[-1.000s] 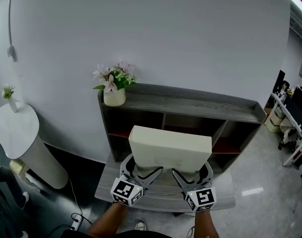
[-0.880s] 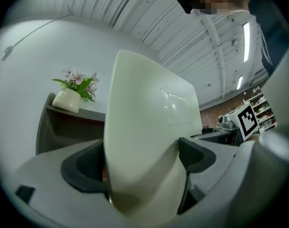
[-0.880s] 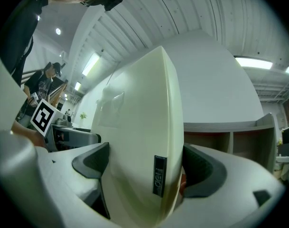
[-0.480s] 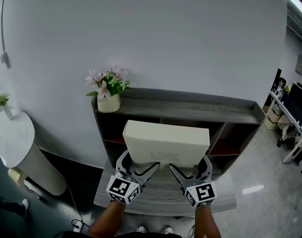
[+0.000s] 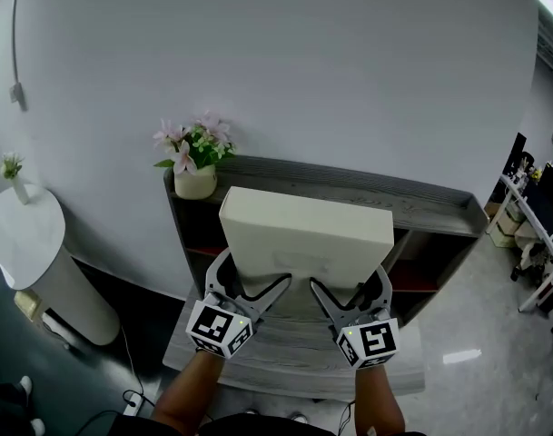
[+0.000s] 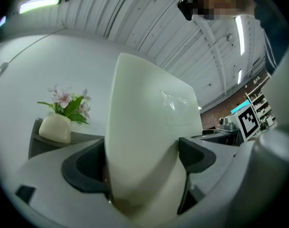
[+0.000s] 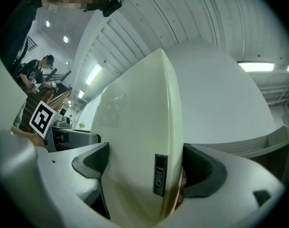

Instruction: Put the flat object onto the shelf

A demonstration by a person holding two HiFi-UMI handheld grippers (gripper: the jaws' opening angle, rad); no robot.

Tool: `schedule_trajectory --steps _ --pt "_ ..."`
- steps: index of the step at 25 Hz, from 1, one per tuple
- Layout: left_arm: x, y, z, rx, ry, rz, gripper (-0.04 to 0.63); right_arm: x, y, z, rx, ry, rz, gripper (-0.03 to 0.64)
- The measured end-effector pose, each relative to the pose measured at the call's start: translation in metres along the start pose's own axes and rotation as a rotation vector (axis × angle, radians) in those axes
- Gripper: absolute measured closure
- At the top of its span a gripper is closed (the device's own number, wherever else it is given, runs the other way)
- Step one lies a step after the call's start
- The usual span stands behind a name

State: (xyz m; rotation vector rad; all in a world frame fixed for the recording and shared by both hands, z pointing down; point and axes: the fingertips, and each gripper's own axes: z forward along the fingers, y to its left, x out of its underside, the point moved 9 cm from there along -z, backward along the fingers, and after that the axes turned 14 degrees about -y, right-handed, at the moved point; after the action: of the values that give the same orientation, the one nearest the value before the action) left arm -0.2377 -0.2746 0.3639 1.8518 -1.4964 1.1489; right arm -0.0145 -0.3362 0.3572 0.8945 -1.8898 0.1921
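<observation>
A flat cream-white box point(image 5: 305, 241) is held up in front of the grey shelf unit point(image 5: 421, 200), tilted so its far edge overlaps the shelf's top board. My left gripper point(image 5: 250, 291) is shut on the box's near left edge, and my right gripper point(image 5: 346, 295) is shut on its near right edge. In the left gripper view the flat box point(image 6: 151, 127) fills the gap between the jaws. The right gripper view shows the box point(image 7: 139, 141) edge-on between the jaws, with a small dark label on its rim.
A cream pot of pink flowers point(image 5: 193, 157) stands at the left end of the shelf's top. The shelf has dark open compartments point(image 5: 415, 263) below and a lower grey board point(image 5: 294, 357) in front. A white round stand point(image 5: 26, 243) is at the left.
Both grippers have lifted the flat box higher and farther forward; its far edge now reaches the shelf's top board instead of covering only the compartments.
</observation>
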Motion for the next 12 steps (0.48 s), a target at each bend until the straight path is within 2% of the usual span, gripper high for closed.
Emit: schedule_trajectory --steps 6,12 --pt "-0.026 0.007 0.030 0.021 -0.045 0.038 0.118 -0.026 -0.020 0.022 -0.013 -0.069 -0.032 0.146" --pt "-0.063 0.023 0.064 0.045 -0.124 0.092 0.118 -0.061 -0.037 0.057 -0.036 -0.154 -0.089 0.146"
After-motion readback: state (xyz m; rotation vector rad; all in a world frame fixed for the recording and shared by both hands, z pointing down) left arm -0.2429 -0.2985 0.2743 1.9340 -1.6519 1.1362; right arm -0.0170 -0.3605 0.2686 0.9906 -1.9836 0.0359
